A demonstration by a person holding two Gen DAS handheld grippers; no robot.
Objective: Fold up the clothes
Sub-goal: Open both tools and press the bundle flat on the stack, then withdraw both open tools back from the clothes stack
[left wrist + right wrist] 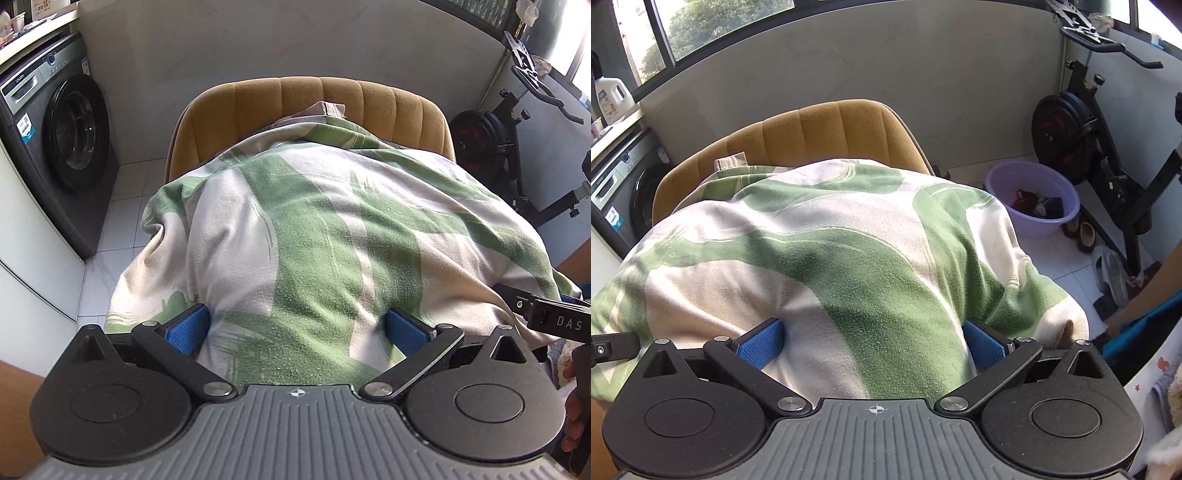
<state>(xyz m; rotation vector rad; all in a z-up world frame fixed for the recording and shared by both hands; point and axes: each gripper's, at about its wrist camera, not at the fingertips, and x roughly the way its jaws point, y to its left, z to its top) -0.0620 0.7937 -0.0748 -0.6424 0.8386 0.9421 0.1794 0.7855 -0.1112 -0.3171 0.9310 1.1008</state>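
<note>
Over chair | green-cream garment bunched between spread fingers | left gripper, right gripper: cloth fills both gaps

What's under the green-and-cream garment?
The garment drapes over a mustard chair; only the ribbed backrest shows above it. The seat is fully covered, so anything lying on it cannot be seen. Left gripper and right gripper each have cloth between wide-spread fingers.
</note>
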